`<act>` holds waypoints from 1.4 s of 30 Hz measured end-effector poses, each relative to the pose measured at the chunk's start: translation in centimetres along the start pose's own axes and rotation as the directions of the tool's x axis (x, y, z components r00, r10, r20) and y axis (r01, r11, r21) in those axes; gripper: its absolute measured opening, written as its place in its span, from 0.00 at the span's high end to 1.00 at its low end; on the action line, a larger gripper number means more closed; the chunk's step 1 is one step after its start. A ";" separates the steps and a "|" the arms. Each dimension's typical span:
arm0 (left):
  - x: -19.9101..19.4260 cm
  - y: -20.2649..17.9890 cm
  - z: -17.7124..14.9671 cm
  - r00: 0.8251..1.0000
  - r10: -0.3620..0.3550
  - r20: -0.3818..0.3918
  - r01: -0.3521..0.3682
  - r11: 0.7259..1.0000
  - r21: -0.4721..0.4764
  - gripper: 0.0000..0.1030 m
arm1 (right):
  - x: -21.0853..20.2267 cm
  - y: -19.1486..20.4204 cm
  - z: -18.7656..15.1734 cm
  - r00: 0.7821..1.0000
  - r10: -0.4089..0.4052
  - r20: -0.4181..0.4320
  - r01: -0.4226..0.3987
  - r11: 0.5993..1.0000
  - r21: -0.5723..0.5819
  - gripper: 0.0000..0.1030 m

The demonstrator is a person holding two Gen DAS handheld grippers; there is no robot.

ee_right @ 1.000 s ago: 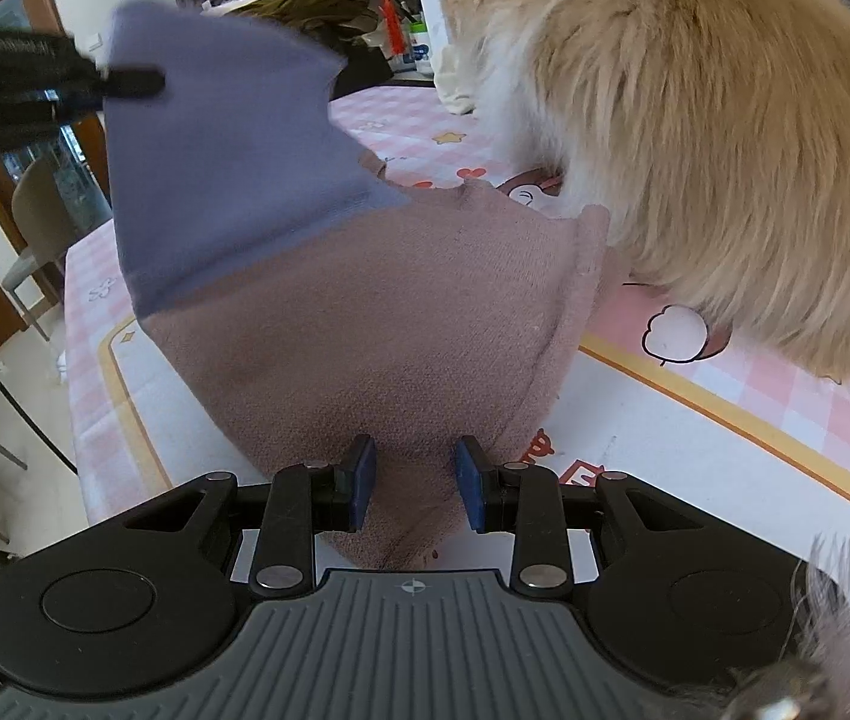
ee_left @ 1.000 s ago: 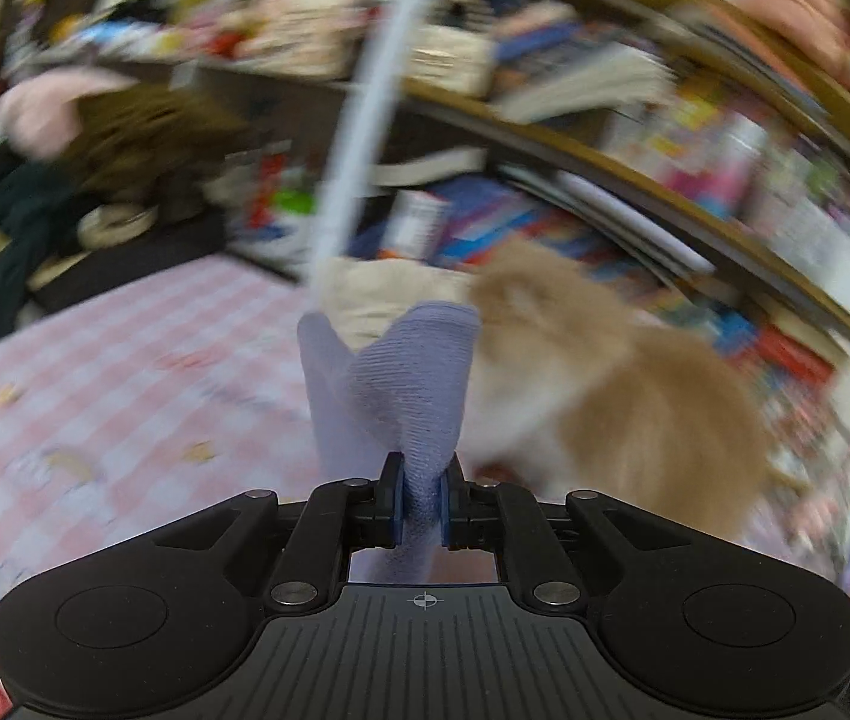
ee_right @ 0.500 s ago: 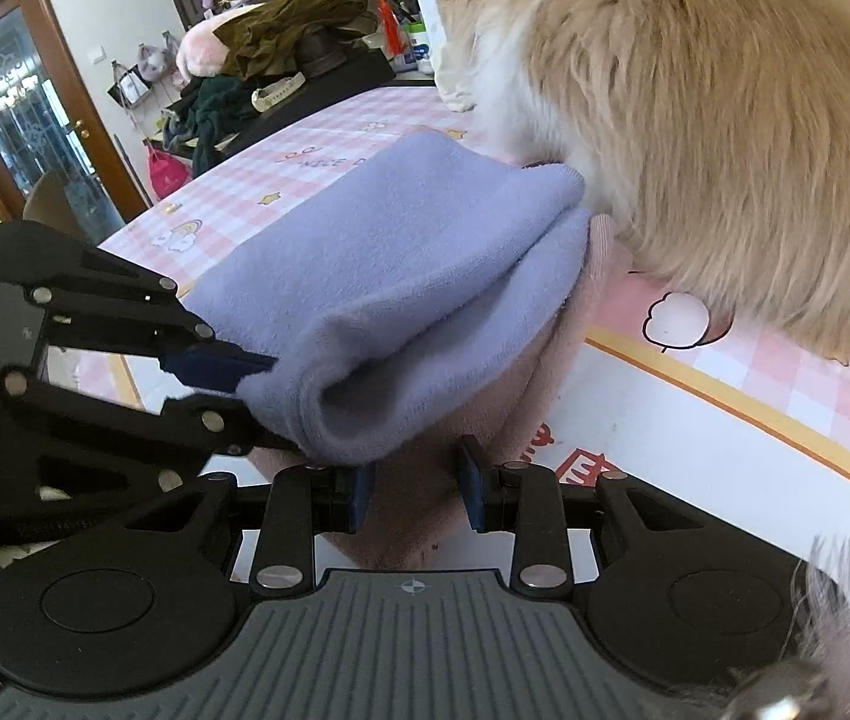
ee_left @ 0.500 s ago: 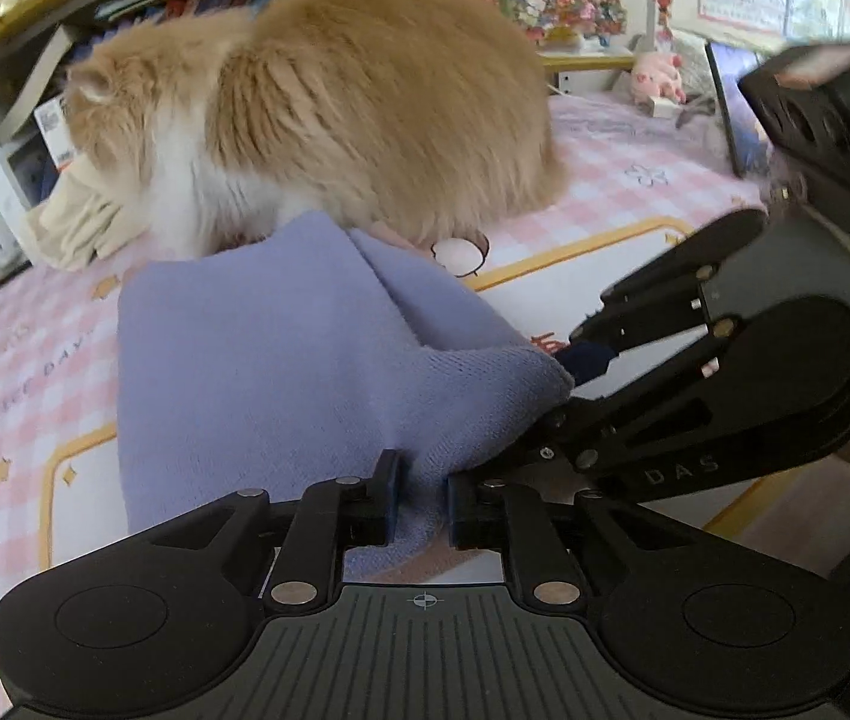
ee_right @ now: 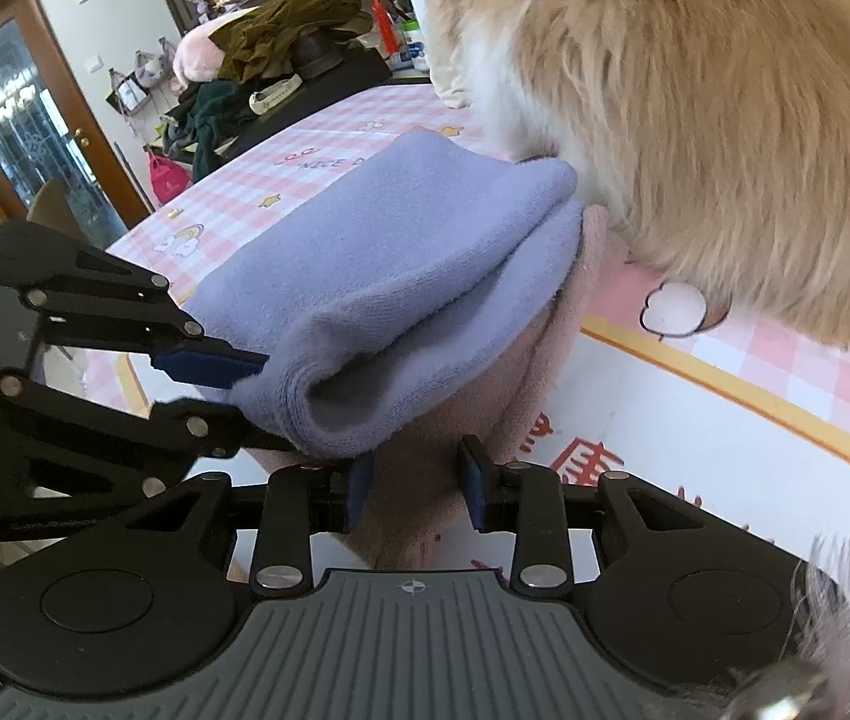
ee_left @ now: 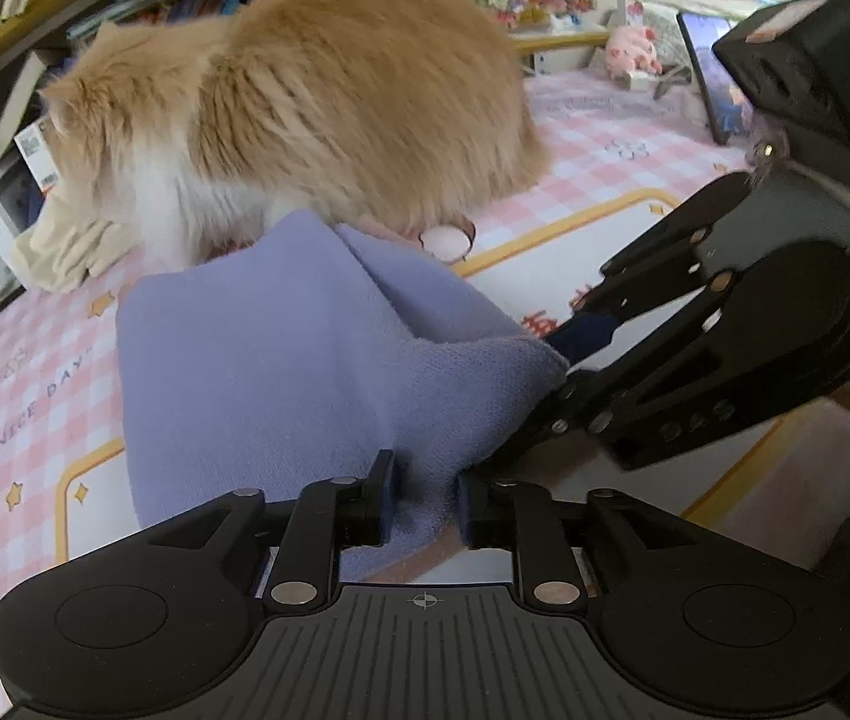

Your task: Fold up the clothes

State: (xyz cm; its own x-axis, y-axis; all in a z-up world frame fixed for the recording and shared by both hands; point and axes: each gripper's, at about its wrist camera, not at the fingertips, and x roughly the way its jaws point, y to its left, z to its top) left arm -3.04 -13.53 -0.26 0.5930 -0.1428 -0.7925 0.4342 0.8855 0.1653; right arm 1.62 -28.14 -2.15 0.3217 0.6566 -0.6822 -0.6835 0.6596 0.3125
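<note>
Your left hand-held gripper [ee_left: 423,504] is pinching a bunched corner of the purple-and-pink cloth [ee_left: 281,354] between its fingers, at the near edge of the table [ee_left: 35,372]. Your right hand-held gripper [ee_right: 414,483] is sitting with its fingers parted around the pink underlayer, straddling the fabric rather than clamping it; whether the pads are touching it, you cannot tell from here.

The cloth is lying on the table with its purple half doubled over the pink half, so one fold is showing. The top layer is puffing up in a loose roll at the near edge instead of lying flat, and its corners are not lining up with the layer beneath. The far end of the cloth is pressing against the cat [ee_right: 695,138], which is sitting on the table right beside it.

Judging by this, you are roughly midway: one fold is in place, while flattening, squaring the edges and perhaps another fold are remaining.
</note>
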 end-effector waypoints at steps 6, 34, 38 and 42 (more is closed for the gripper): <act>-1.9 1.4 0.4 0.998 -0.061 -0.002 0.060 0.995 -0.078 0.60 | -1.2 -1.6 -0.4 0.999 0.000 -0.045 0.005 0.995 0.104 0.60; -0.4 6.3 -0.9 0.994 0.085 0.067 -0.056 0.933 -0.355 0.46 | -1.4 -5.0 2.8 0.978 0.203 0.042 -0.195 0.832 0.520 0.56; -1.1 5.6 -1.2 0.996 0.026 0.086 0.004 0.943 -0.334 0.45 | 0.3 -5.0 3.0 0.976 0.214 0.033 -0.196 0.811 0.551 0.53; -0.9 4.6 -1.5 0.998 -0.003 0.056 0.018 0.960 -0.280 0.45 | 0.3 -5.5 3.2 0.975 0.217 0.047 -0.204 0.791 0.577 0.51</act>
State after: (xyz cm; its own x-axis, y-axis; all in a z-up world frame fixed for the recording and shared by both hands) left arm -2.63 -8.68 0.29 0.6285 -0.1696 -0.7591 0.2378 0.9711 -0.0201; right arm 7.59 -30.42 -1.99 0.1958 0.8007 -0.5662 -0.2276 0.5987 0.7680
